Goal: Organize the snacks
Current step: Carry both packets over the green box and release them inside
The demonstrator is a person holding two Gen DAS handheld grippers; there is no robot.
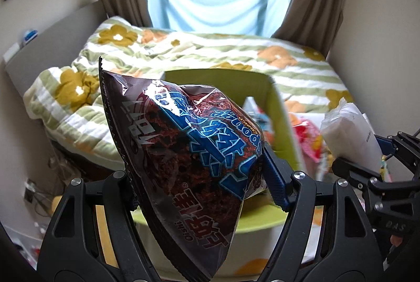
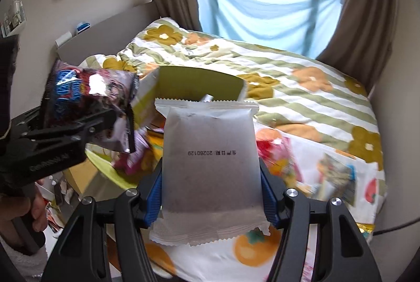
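My left gripper (image 1: 202, 182) is shut on a dark brown and blue snack bag (image 1: 183, 150), held in the air above an open green box (image 1: 223, 79) on the bed. The bag also shows in the right wrist view (image 2: 86, 95), at the box's left side. My right gripper (image 2: 212, 192) is shut on a white snack packet (image 2: 210, 156) with a printed date, held upright just right of the box (image 2: 199, 82). The packet also shows in the left wrist view (image 1: 351, 132). Colourful snack packs (image 2: 278, 158) lie on the bed by the box.
The bed has a floral striped quilt (image 2: 302, 87) and a fruit-print sheet (image 2: 252, 250). A grey headboard (image 2: 105, 32) stands at left. A curtained window (image 2: 262, 11) lies beyond. Clutter sits on the floor (image 1: 39, 198) left of the bed.
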